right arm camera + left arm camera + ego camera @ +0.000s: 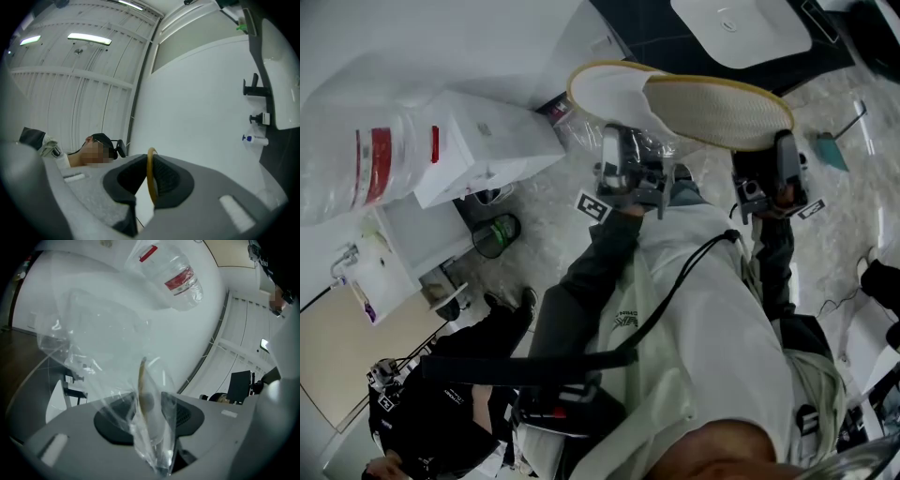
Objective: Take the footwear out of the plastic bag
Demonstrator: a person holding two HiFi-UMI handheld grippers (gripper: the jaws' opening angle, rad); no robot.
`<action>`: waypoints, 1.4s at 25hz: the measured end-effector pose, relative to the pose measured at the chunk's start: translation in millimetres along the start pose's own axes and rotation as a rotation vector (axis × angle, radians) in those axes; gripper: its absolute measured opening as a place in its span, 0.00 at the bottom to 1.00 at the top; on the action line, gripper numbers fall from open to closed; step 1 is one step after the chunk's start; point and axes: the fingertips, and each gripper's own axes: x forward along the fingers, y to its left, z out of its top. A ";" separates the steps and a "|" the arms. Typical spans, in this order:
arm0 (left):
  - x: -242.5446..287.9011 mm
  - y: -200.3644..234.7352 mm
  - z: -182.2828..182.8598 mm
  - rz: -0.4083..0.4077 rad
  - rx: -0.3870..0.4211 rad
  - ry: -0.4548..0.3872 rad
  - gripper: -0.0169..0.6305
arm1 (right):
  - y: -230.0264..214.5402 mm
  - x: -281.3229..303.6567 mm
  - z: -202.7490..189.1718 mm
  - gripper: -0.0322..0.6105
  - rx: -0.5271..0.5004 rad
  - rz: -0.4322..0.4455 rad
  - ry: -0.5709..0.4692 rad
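In the head view, the nearest edge is the corner of a white box (492, 141), which comes close to the plastic bag (581, 129) from the left. A white fixture (741, 28) sits above at the top edge, apart from everything held. To the right and below the right end there is pale marble-patterned floor (848, 202), which leaves free room. A clear bottle with a red label (380, 164) lies well apart at the upper left. The slipper (675, 98) is in the upper centre of this view, held up between both grippers. It is white, with a yellow rim and a woven, straw-coloured sole. Its left end is still inside the clear, wrinkled bag and its right end is bare. The left gripper (628, 141) points up into the bag on a bent arm in a dark sleeve (591, 262). In its own view the jaws stand apart, and the bag film and the slipper's yellow edge lie loose between them, not pinched. The right gripper (783, 150) also points up, on a straighter arm at the right. Its jaws are closed tight on the thin yellow rim of the slipper.
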 end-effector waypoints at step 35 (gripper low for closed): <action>-6.6 -14.2 66.7 0.005 0.132 -0.175 0.21 | -70.7 -72.9 -29.0 0.12 -0.114 -0.417 0.228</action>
